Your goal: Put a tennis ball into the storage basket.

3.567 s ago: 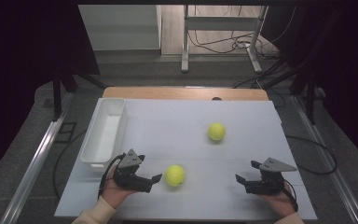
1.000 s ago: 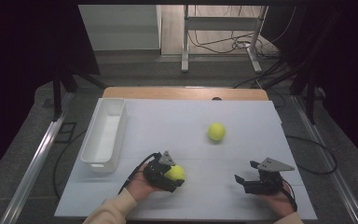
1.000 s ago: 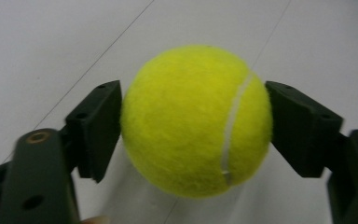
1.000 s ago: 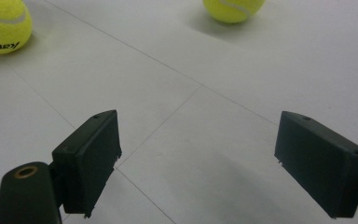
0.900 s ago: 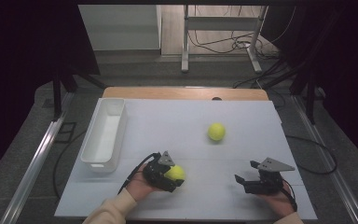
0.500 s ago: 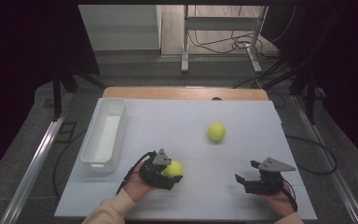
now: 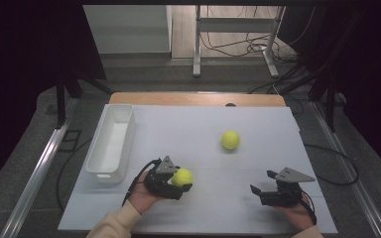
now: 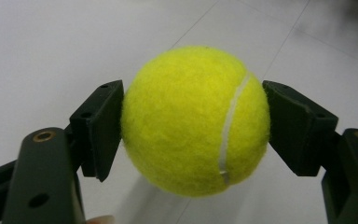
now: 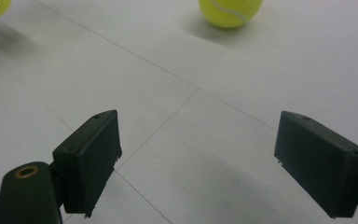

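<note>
Left claw (image 7: 177, 184): lower centre-left of high view, pads pinching a yellow tennis ball (image 8: 196, 120) on both sides. Right claw (image 7: 259, 190): lower right, jaws spread, nothing between. Second tennis ball (image 7: 230, 140): centre of white counter (image 7: 188, 129). White bin (image 7: 112, 141): left edge.

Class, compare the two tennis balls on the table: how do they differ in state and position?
The near tennis ball is clamped in the left gripper; the far tennis ball lies free on the table. The near one sits closer to the white bin; the far one lies mid-table. Both are yellow-green.
</note>
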`<state>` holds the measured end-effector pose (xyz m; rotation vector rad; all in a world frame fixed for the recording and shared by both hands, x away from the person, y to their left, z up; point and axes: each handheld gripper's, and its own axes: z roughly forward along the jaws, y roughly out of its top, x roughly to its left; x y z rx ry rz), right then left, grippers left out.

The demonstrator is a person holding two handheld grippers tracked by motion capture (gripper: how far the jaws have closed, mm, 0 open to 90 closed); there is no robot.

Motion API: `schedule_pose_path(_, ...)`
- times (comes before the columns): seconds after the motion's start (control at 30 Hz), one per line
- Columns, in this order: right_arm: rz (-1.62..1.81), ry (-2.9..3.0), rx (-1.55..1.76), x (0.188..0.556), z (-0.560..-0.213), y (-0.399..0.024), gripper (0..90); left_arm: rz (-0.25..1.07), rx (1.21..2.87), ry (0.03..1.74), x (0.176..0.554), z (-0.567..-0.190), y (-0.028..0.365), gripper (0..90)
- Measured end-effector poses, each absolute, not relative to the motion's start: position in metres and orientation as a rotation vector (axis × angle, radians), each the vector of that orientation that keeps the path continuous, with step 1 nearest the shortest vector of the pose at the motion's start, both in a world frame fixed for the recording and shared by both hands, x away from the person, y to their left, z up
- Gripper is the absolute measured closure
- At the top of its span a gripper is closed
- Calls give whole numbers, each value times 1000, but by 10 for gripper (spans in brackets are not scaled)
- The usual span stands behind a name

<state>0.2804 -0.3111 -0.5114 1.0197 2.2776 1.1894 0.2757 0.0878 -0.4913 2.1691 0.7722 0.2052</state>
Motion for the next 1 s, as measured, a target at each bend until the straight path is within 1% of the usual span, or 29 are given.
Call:
schedule_pose_path(0.6, 1185, 2273, 1019, 280, -511, -311, 151, 191, 2035, 806, 277, -483, 106, 257)
schedule_pose_path(1.0, 1189, 2270, 1015, 280, -511, -311, 151, 215, 1989, 815, 278, -476, 113, 257)
